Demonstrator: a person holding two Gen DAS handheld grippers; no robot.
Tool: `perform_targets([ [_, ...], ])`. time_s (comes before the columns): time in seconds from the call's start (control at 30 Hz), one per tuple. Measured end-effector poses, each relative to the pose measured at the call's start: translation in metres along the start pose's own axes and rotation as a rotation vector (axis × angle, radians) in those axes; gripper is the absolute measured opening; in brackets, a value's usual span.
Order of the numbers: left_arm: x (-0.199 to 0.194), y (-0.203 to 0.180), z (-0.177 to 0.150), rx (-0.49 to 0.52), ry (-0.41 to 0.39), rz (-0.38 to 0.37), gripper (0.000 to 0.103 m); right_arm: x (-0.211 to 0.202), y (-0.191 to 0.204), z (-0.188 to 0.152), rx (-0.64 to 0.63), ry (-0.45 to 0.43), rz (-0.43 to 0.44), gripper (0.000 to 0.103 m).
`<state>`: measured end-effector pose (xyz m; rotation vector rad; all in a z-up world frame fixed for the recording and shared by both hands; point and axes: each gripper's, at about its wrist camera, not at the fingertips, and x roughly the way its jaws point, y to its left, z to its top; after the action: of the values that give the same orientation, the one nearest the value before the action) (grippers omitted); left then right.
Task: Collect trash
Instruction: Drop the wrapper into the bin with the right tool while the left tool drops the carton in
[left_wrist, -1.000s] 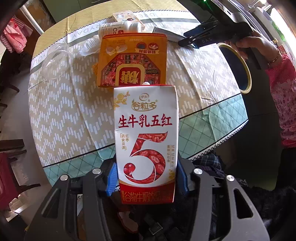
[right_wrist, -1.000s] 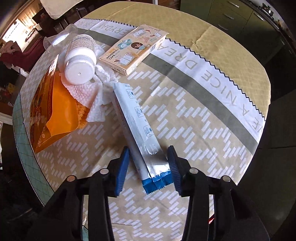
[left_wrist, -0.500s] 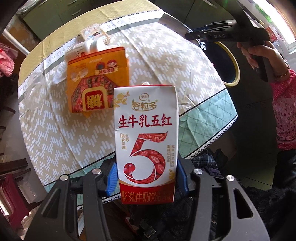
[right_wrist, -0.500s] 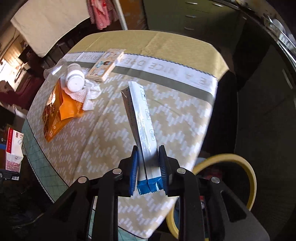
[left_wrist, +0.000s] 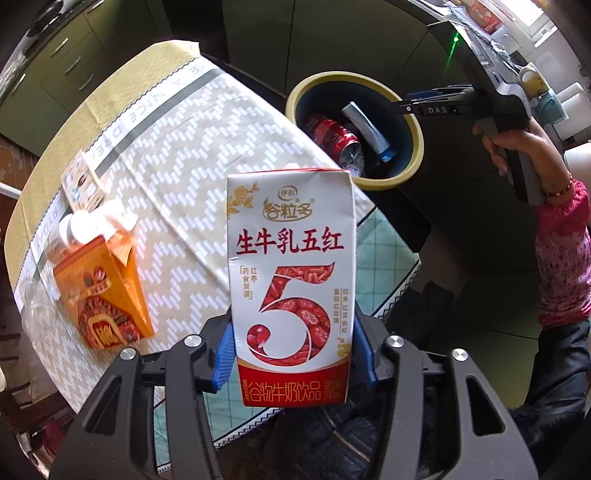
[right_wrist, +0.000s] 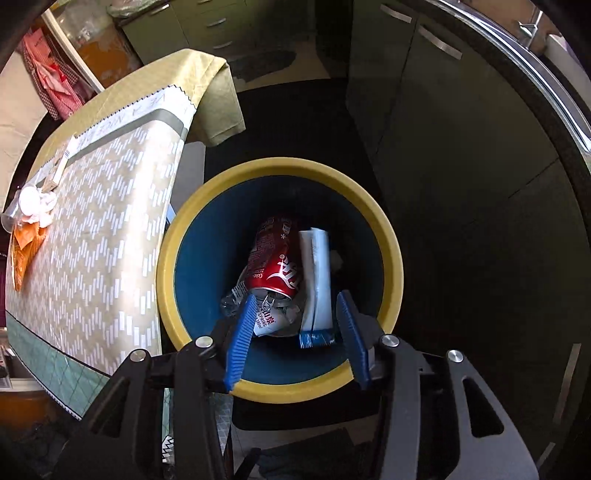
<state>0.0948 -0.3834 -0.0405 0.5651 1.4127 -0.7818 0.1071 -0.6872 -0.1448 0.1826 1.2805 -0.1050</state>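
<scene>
Left claw (left_wrist: 293, 360), at 6 o'clock in its own view, is clamped on the lower sides of an upright milk carton (left_wrist: 291, 284), printed face to the camera; the low grip leaves most of the carton standing clear above the blue pads, probably so it can drop free when let go. Just past it, at 9 o'clock, an orange snack pouch (left_wrist: 105, 295) lies on the desk (left_wrist: 192, 177) with a white-capped bottle (left_wrist: 79, 227) and a small flat box (left_wrist: 83, 181) beyond, likely trash not yet collected. Farther, at 1 o'clock, the yellow-rimmed bin (left_wrist: 415, 147) stands off the desk's edge.

Right claw (right_wrist: 295, 338) hangs spread wide and empty over the bin's mouth, blue pads well apart. Below it, in the bin, a long silver wrapper (right_wrist: 316, 273) lies beside a red can (right_wrist: 275, 264) and a crushed clear bottle (right_wrist: 236, 301). The claw is placed squarely above the opening, which suits a drop. I judge the carton goes in next.
</scene>
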Motion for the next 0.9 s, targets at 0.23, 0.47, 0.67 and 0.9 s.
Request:
perform_targets([
  [0.23, 0.019, -0.052, 0.068, 0.098, -0.012, -0.037, 0.050, -0.058, -0.030, -0.047, 0.083, -0.134, 0.032, 0.053],
  [0.47, 0.066, -0.104, 0.135, 0.176, -0.004, -0.046, 0.050, -0.074, -0.075, -0.114, 0.204, -0.148, 0.022, 0.053],
  [0.67, 0.106, -0.123, 0.178, 0.178, 0.004, -0.019, 0.052, -0.075, -0.103, -0.148, 0.277, -0.131, 0.024, 0.053],
  [0.9, 0.108, -0.120, 0.184, 0.160, -0.012, -0.002, 0.060, -0.085, -0.100, -0.156, 0.258, -0.156, 0.026, 0.053],
])
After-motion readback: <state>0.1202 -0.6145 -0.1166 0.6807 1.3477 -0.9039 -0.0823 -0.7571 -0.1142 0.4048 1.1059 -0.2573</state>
